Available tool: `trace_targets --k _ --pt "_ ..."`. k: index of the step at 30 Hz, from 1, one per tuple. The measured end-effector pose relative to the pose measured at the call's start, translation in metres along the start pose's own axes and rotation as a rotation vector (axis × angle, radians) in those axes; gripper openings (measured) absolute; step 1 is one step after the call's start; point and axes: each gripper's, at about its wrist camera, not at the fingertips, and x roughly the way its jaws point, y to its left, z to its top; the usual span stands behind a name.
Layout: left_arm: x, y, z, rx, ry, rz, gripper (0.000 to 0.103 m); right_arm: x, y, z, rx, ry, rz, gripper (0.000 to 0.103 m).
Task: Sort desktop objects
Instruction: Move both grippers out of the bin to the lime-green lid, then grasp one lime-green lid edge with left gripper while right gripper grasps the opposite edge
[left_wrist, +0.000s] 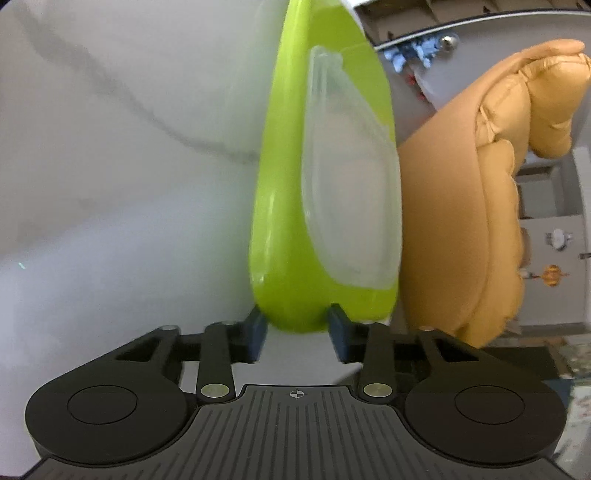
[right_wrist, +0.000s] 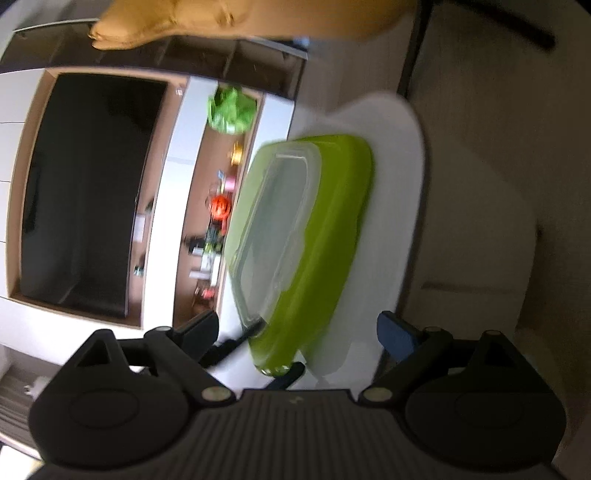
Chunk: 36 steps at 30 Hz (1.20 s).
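Step in hand, by judgement: moving the green box with the clear lid, as one item of the sorting. Box gripped at its near end by the left gripper, fingers clenched on both sides of the rounded green edge. Box seen edge-on in the left wrist view, the lid face turned to the right of the picture, the white marbled table behind it. Cannot tell for sure whether the box is lifted off the table or resting on one edge.

In the right wrist view, the same green box in front of the right gripper, its lower end between the two fingers. Fingers there released, spread wide, not pressing on the box. Picture blurred. Dark tips of the other gripper visible under the box end.

Beyond: an orange padded chair, a dark screen and a shelf with small coloured things.

Next move, as a guess: carrying the box to its sorted place, which is not visible here. Calls for a firm hold on the smooth rounded edge, or for support by the right fingers against slipping.
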Motion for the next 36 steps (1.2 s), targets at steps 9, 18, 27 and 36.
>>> trace_targets --k 9,18,27,36 --pt "0.002 -0.024 -0.022 0.13 0.054 0.005 0.022 0.001 -0.023 0.003 0.036 -0.122 -0.057 0.094" --pt "-0.002 -0.035 -0.047 0.161 0.114 -0.012 0.014 0.004 -0.034 0.013 0.051 -0.21 -0.101 0.086" --pt "-0.021 -0.022 -0.003 0.057 0.011 -0.071 0.065 0.009 -0.013 0.078 -0.202 -0.385 -0.126 0.09" --pt "-0.015 -0.017 0.012 0.064 0.022 -0.062 0.077 0.064 -0.018 0.123 -0.273 -0.269 -0.037 0.068"
